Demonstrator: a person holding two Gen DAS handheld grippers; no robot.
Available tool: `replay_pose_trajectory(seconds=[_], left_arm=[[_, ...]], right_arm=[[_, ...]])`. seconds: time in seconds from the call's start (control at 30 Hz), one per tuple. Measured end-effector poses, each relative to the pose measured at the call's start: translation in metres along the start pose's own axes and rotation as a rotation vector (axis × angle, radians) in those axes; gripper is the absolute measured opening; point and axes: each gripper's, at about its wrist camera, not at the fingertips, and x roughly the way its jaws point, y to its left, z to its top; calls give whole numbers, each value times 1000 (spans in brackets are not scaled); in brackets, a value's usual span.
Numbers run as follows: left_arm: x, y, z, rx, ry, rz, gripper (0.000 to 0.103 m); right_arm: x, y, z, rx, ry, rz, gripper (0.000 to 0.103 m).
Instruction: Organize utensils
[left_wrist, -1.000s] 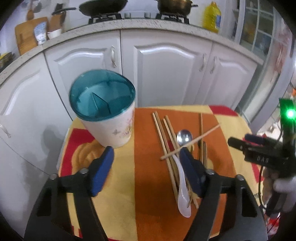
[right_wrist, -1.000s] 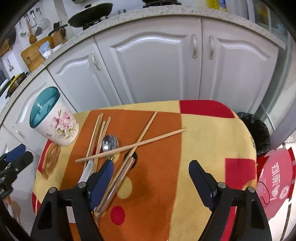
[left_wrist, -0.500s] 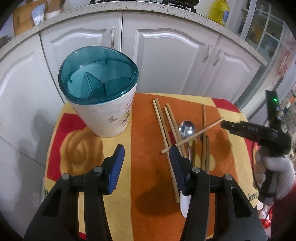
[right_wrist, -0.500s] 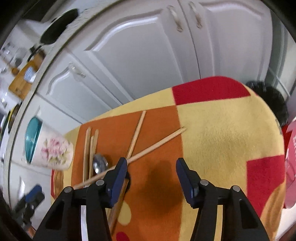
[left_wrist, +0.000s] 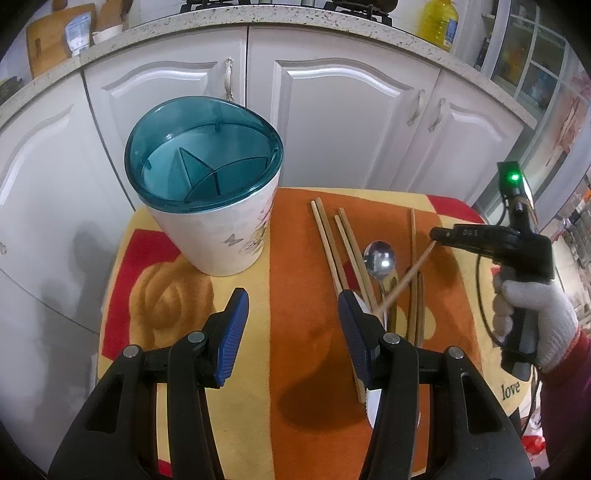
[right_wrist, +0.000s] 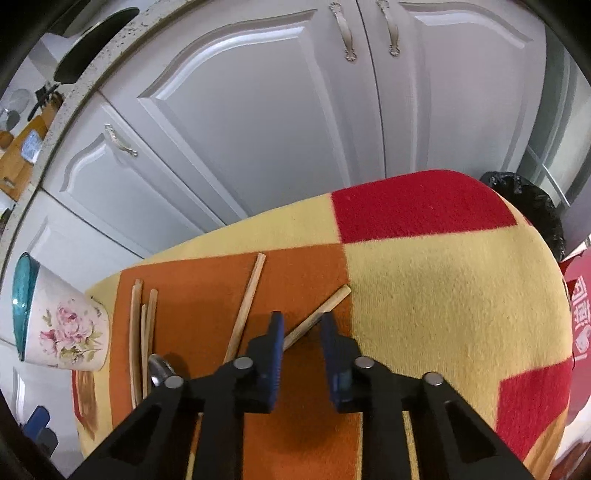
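right gripper pinching 1 slanted chopstick, jaws just closed in, pads seemingly on it. left gripper spread, empty, near the utensil holder.

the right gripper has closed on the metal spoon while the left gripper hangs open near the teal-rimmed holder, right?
Not quite: the right gripper has just closed on a chopstick, not the metal spoon, as the right wrist view shows. The left gripper does hang open near the teal-rimmed holder.
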Motion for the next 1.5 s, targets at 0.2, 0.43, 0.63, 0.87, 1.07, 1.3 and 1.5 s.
replay_pose_trajectory(seconds=[0.2,0.43,0.63,0.87,1.07,1.3,1.5], left_arm=[[1,0,1,-8,2,-3,50],[5,-9,-2,7,37,-74,50],[23,-34,-10,69,143,-201,50],[72,-56,-10,148,264,-191,19],[72,-47,-15,111,259,-214,11],[39,6,-39,-24,238,-211,7],[30,41,-57,-127,261,-210,7]], right_arm=[[-15,-11,-12,-114,-1,-51,0],[-28,-33,-21,33,49,114,7],[-38,-9,-33,-13,66,185,40],[-52,-4,-41,-27,74,207,40],[-55,-1,-45,-38,83,221,40],[-48,8,-54,-61,118,227,40],[-41,23,-66,-104,163,239,40]])
